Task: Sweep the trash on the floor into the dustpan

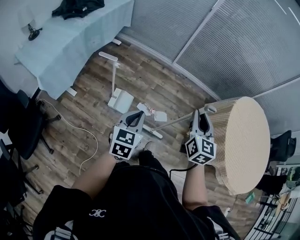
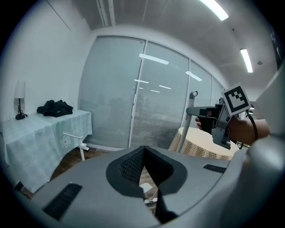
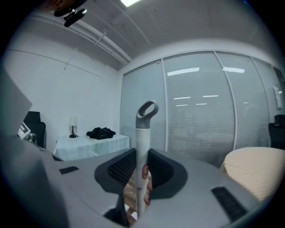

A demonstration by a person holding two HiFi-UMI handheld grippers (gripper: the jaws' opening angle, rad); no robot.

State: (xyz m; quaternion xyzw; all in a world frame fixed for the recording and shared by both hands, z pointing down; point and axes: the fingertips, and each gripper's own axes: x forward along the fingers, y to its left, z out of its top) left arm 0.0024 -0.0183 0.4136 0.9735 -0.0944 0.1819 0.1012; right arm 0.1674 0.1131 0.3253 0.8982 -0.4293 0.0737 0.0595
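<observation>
The jaws of our right gripper (image 1: pixel 201 118) clamp the broom handle (image 3: pixel 142 153), which looks light and stiff and is best held mid-shaft. The jaws of our left gripper (image 1: pixel 135 116) are closed and empty. The trash (image 1: pixel 152 111) lies on the floor (image 1: pixel 93 93) near the dustpan (image 1: pixel 121 100).

Floor (image 1: pixel 89 89): brown wood planks
Dustpan (image 1: pixel 121 100): white
Broom handle (image 3: pixel 142 147): white, grey loop
Desk cloth (image 1: pixel 79 37): pale blue
Round desk (image 1: pixel 243 140): beige weave

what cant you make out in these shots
- Trash: too small in the head view to identify.
- Broom head: its near end is hidden behind the left tongs, head view.
- Dustpan: too small, head view, to tell whether anything lies inside.
- Black heap: cut off by the head view's top edge.
</observation>
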